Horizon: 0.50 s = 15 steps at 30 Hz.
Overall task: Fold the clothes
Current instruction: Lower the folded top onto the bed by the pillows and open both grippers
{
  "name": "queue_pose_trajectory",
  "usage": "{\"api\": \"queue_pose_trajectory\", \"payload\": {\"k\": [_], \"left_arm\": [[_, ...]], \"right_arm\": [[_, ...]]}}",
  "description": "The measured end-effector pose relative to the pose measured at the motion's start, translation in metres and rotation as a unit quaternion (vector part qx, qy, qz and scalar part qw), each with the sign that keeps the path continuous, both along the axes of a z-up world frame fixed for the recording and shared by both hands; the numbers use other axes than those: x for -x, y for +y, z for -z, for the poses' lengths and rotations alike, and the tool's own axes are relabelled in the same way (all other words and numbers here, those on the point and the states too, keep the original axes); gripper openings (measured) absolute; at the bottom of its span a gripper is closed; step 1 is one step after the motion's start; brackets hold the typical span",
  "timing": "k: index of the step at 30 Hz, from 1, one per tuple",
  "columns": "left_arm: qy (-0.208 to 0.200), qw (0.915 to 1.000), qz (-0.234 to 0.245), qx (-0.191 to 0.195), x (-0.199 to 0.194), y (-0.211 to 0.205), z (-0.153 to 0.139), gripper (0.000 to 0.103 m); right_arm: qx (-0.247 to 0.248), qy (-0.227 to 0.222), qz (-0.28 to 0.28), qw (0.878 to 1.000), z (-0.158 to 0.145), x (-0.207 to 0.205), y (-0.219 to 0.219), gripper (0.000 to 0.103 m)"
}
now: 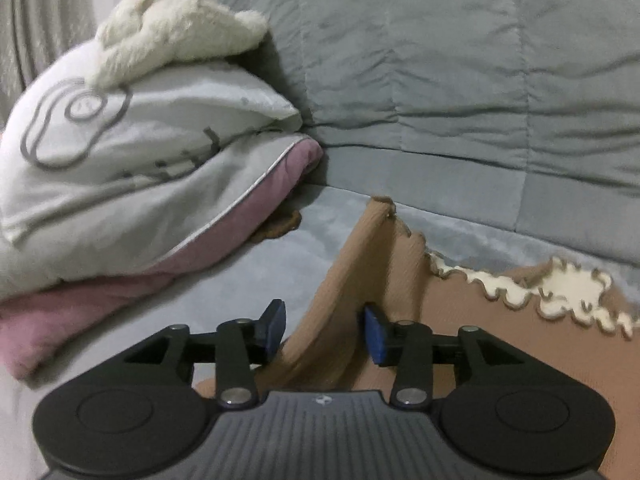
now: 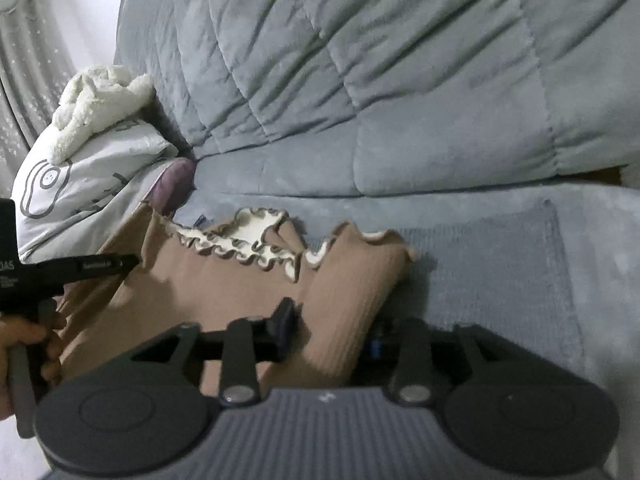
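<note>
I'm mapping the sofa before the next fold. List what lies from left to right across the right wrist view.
Curtain → the person's hand on the left gripper → pillow pile topped by a fluffy white toy → tan ruffled top → bare grey sofa seat.

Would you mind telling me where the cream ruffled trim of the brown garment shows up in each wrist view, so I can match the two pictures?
Left wrist view: the cream ruffled trim lies at the right edge, right of and beyond the left gripper.
Right wrist view: the trim runs across the centre, beyond the right gripper.
Shared landmark: the white fluffy item on the pillow pile, upper left in both.
</note>
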<state>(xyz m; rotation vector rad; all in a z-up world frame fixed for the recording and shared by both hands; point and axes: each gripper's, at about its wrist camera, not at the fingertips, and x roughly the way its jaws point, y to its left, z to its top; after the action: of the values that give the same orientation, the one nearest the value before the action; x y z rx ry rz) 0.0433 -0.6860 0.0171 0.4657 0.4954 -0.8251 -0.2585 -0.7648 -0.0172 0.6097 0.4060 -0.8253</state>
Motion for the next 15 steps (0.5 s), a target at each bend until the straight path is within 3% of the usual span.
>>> {"api": "queue_pose_trajectory", "payload": {"k": [2,3,9,15], "left_arm": [[-0.013,0.9999,0.007,-0.008,0.008,0.003,-0.005,0.05],[-0.019,0.9997,0.01,-0.01,0.012,0.004,-0.008,0.054],[-0.038,0.9992,0.012,-0.007,0.038,0.025,-0.024,0.057],[-0.044,0.9987,-0.014,0.02,0.046,0.057,-0.026,0.057]], "right_arm": [[0.025,0.007,0.008,1.0,-0.008,0.004,0.008,0.081],[0.034,0.01,0.01,0.999,-0.011,0.005,0.01,0.084],[0.105,0.026,0.002,0.994,-0.042,0.014,0.043,0.086],[0.129,0.028,-0.048,0.99,-0.055,0.009,0.083,0.085]]}}
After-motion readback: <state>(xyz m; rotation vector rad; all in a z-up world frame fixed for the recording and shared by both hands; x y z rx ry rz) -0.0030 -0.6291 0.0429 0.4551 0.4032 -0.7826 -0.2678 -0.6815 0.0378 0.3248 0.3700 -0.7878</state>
